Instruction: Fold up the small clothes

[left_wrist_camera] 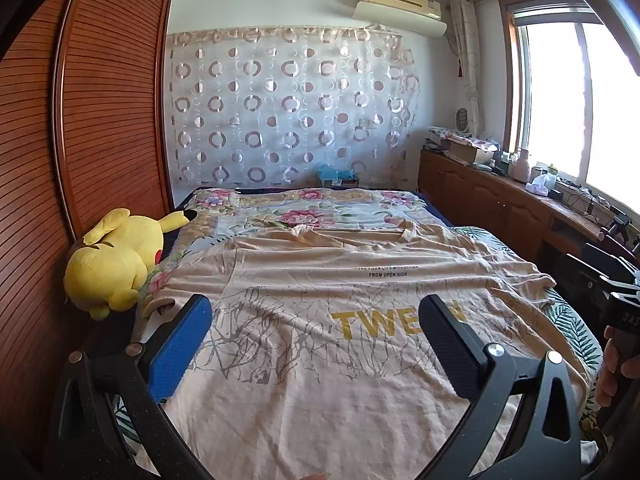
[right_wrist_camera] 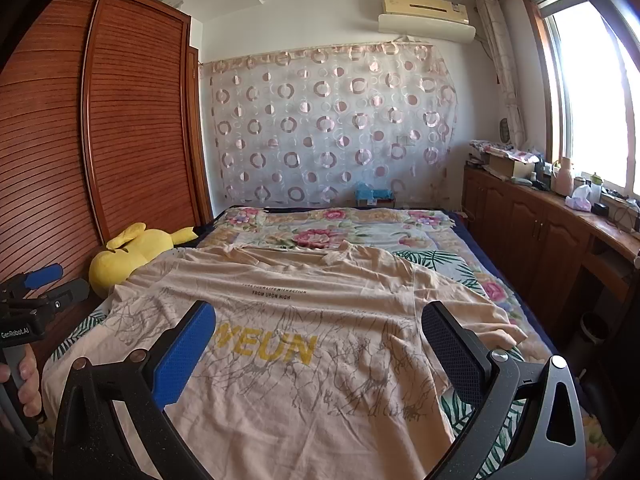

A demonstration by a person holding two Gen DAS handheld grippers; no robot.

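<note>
Left wrist view has your left gripper [left_wrist_camera: 316,336] hanging spread wide over the peach T-shirt [left_wrist_camera: 320,288], its blue pad [left_wrist_camera: 180,348] on the left and black pad [left_wrist_camera: 450,348] on the right, with nothing between them and no cloth pinched. That shirt lies spread face up on the floral bedspread [left_wrist_camera: 304,208], hem toward you and collar at the far end, the yellow lettering partly hidden behind the black pad. Its left sleeve reaches toward the yellow plush toy [left_wrist_camera: 116,256], which lies on the bed's left edge against the brown slatted wardrobe [left_wrist_camera: 100,100]. At the right edge of this view you can see your right hand [left_wrist_camera: 612,368] wrapped around the dark handle of the other tool. In the right wrist view, your right gripper [right_wrist_camera: 320,340] is likewise parted wide above the T-shirt [right_wrist_camera: 304,380], gripping nothing, with the shirt's right sleeve [right_wrist_camera: 476,312] lying flat just beyond its black pad [right_wrist_camera: 452,352]. The blue pad [right_wrist_camera: 184,352] covers the start of the yellow word. At the left edge of that view, your left hand [right_wrist_camera: 24,384] holds the other tool, low and beside the near left corner of the shirt. A sheer curtain [right_wrist_camera: 332,128] with ring patterns hangs on the far wall, an air conditioner [right_wrist_camera: 428,12] sits above it, and a wooden cabinet [right_wrist_camera: 532,224] cluttered on top runs under the window [right_wrist_camera: 592,100] on the right.
</note>
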